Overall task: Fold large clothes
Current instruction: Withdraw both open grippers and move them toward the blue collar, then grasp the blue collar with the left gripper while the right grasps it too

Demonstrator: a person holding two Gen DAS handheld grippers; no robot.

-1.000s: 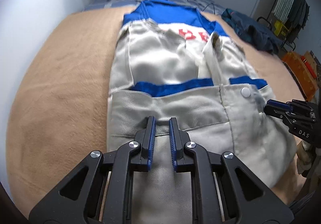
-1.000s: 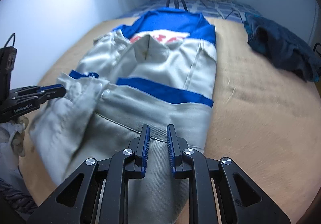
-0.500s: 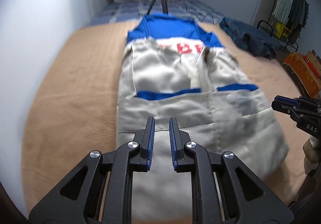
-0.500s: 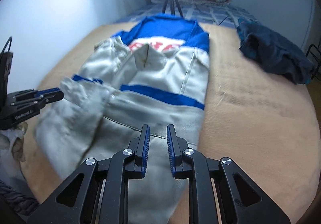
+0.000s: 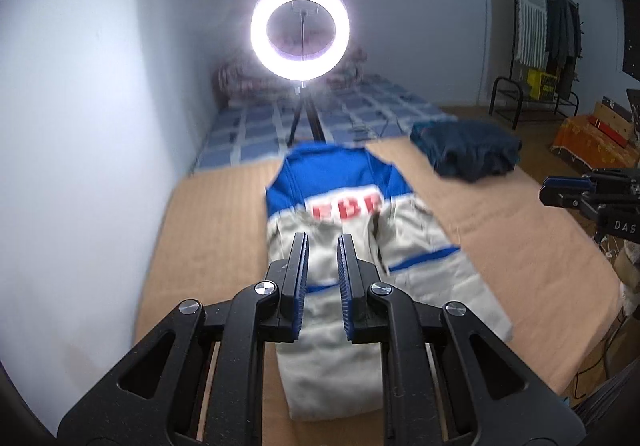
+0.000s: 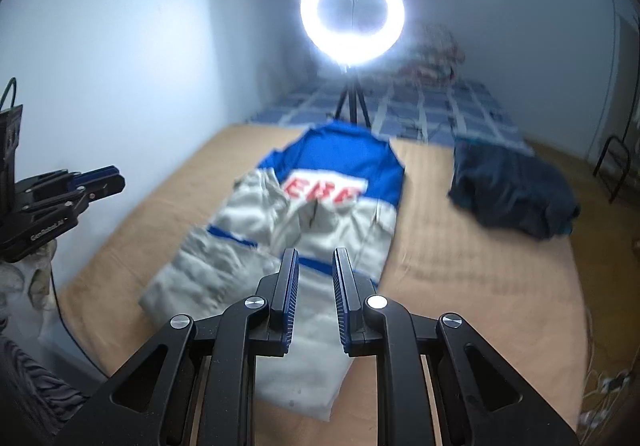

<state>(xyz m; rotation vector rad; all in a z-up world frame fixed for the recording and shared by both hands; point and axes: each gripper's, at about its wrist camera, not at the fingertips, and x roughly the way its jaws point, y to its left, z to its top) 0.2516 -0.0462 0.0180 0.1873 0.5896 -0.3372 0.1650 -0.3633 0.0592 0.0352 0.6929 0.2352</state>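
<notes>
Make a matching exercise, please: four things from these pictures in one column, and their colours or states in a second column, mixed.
Things:
1. jacket
2. ring light
3. dark garment
4. left gripper

States:
A. switched on, on a tripod
B. open, holding nothing
C. grey and blue, lying folded on the tan blanket
D. in a heap near the blanket's far right corner

Pairs: 1-C, 2-A, 3-D, 4-B

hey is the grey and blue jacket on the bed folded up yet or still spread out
Partly folded. The jacket has its sides turned in over the front, so it lies as a long narrow strip on the bed; it is not yet folded lengthwise.
</notes>
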